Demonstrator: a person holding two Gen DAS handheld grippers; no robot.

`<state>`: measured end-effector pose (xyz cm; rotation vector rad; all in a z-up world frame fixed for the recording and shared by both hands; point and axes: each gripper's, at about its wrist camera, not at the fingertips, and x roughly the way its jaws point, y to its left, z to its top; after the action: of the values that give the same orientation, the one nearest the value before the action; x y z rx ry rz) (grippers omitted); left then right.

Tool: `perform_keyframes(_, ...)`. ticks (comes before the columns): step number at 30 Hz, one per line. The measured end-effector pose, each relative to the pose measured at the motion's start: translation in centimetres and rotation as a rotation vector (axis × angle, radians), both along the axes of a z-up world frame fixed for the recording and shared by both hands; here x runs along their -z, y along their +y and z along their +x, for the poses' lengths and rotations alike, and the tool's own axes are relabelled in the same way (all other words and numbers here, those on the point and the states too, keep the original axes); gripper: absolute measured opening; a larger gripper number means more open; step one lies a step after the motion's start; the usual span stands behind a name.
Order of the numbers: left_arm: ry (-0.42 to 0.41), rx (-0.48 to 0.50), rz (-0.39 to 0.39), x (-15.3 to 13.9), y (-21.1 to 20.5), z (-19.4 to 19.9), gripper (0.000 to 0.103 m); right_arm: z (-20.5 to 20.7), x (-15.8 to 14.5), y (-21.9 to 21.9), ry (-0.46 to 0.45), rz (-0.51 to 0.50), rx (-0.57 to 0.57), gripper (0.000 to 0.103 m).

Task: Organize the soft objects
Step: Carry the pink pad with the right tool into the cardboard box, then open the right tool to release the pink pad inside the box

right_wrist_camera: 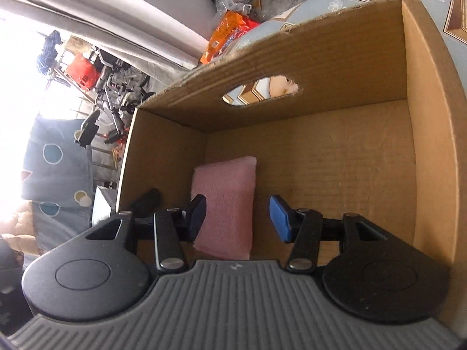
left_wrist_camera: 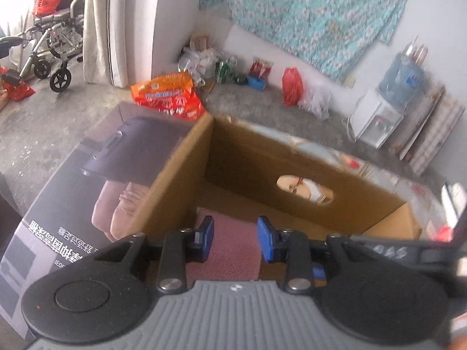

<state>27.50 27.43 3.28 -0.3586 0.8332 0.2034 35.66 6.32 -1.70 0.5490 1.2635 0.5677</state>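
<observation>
Low in the middle of both wrist views, a folded pink towel (right_wrist_camera: 224,207) lies flat on the floor of an open cardboard box (right_wrist_camera: 350,157), tucked close to the box's left wall as the right camera sees it. Both grippers point down into the box above it. The left gripper (left_wrist_camera: 235,242) has its blue pads (left_wrist_camera: 267,239) parted with nothing between them, the towel (left_wrist_camera: 230,242) lying below the gap. The right gripper (right_wrist_camera: 238,218) is spread wider and also empty; its left pad overlaps the towel's left edge in the picture, but whether it touches cannot be told. My reading is that the towel has just been laid in and the step now is to let go cleanly and come out. To do that well, both sets of fingers should keep apart and rise straight up, so that no pad drags a fold open or pulls the towel off the wall. The near rim and the wall with the handle hole (right_wrist_camera: 261,89) stand close, so a sideways exit risks knocking the box. The bare floor on the right of the frame leaves room for the next soft piece.
</observation>
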Motion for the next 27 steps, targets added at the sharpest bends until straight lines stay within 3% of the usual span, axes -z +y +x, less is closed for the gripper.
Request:
perform_keyframes(4, -0.06, -0.008, -0.021, -2.0, 0.5, -2.0, 0.042, -1.3, 0.1, 0.3, 0.035, -0.022, -0.103, 0.049)
perform_keyframes(7, -0.102, -0.015, -0.032, -3.5, 1.0, -3.4, 0.051, -2.9, 0.4, 2.3, 0.083, -0.038, -0.228, 0.047)
perform_keyframes(11, -0.128, -0.041, -0.066, -4.0, 1.8, -4.4, 0.055, -4.0, 1.2, 5.4, 0.123, -0.048, -0.325, 0.043)
perform_keyframes(15, -0.121, -0.08, -0.107, -3.6, 2.7, -4.9, 0.06, -2.7, 2.6, 6.6, 0.125, -0.028, -0.285, 0.035)
perform_keyframes(19, -0.102, -0.125, -0.165, -3.1, 4.2, -5.2, 0.063, -0.5, 3.5, 6.3, 0.141, 0.019, -0.202, 0.032)
perform_keyframes(27, -0.102, -0.171, -0.16, -2.7, 5.0, -5.7, 0.067, 0.2, 4.3, 5.1, 0.134, 0.119, -0.149, 0.034)
